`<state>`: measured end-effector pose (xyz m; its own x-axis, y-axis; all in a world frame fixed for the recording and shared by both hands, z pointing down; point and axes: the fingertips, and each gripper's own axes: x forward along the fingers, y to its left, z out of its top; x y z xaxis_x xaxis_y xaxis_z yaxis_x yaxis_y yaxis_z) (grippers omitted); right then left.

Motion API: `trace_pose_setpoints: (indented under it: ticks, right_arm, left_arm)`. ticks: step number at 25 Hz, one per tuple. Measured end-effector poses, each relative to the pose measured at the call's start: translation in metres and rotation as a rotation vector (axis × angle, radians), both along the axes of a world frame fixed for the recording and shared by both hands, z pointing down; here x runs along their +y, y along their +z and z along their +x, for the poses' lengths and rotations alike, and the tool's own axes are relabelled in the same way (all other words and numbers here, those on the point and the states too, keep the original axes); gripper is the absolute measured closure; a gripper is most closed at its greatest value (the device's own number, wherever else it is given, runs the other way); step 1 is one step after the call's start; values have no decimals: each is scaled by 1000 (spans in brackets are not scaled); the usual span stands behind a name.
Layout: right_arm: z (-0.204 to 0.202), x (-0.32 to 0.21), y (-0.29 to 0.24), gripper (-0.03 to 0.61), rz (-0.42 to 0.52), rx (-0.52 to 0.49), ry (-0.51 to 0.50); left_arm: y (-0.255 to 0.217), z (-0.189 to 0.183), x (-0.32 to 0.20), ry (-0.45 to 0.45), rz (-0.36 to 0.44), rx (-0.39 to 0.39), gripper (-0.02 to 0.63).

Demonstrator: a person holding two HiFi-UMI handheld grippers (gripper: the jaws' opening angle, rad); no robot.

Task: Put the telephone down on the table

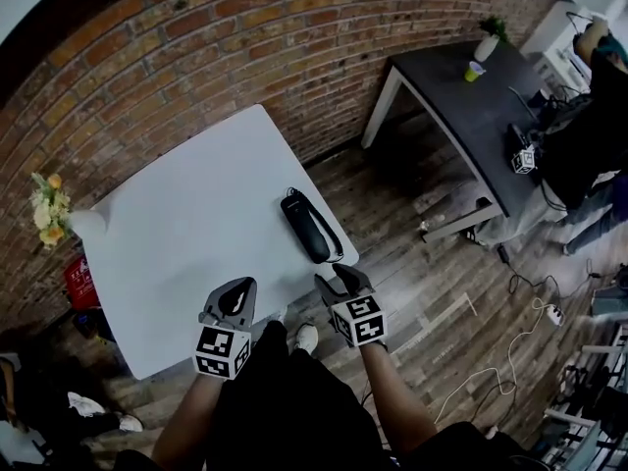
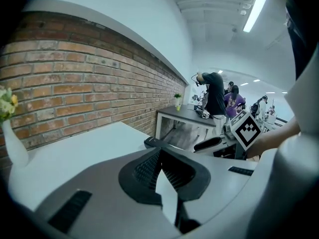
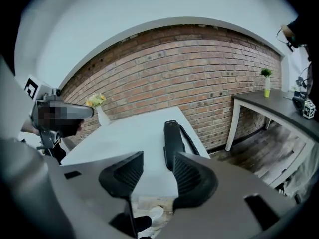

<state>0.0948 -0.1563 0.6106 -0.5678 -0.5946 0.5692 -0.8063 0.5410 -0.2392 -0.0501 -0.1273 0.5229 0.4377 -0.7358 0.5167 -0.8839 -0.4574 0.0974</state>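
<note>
The black telephone handset (image 1: 306, 228) lies flat on the white table (image 1: 177, 234) near its right corner, its cord trailing along the table edge. My right gripper (image 1: 339, 281) hovers just off the table's near edge, a short way behind the handset (image 3: 173, 138). Its jaws stand open with nothing between them (image 3: 157, 156). My left gripper (image 1: 236, 290) hangs over the near edge of the table to the left, shut and empty (image 2: 159, 151). In the left gripper view the handset (image 2: 154, 142) lies beyond the jaws to the right.
A white vase of yellow flowers (image 1: 54, 214) stands at the table's far left corner against the brick wall. A dark table (image 1: 471, 96) with a person (image 1: 589, 135) beside it is at the right. Cables (image 1: 510, 361) run over the wooden floor.
</note>
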Motion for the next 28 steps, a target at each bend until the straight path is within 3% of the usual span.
trace_pose_setpoints:
  ticks: [3, 8, 13, 21, 28]
  right_arm:
    - [8, 15, -13, 467, 9, -34, 19]
    - [16, 33, -45, 526, 36, -118, 10]
    - [17, 54, -84, 545, 86, -173, -18]
    - [6, 59, -143, 557, 196, -221, 80]
    - [-4, 65, -162, 557, 226, -247, 149]
  left_arm:
    - [-6, 9, 11, 11, 12, -2, 601]
    - [-14, 15, 23, 26, 30, -3, 601]
    - [-31, 17, 17, 54, 68, 15, 601]
    - [-56, -11, 4, 86, 126, 42, 601]
    - [-58, -51, 5, 75, 125, 67, 601]
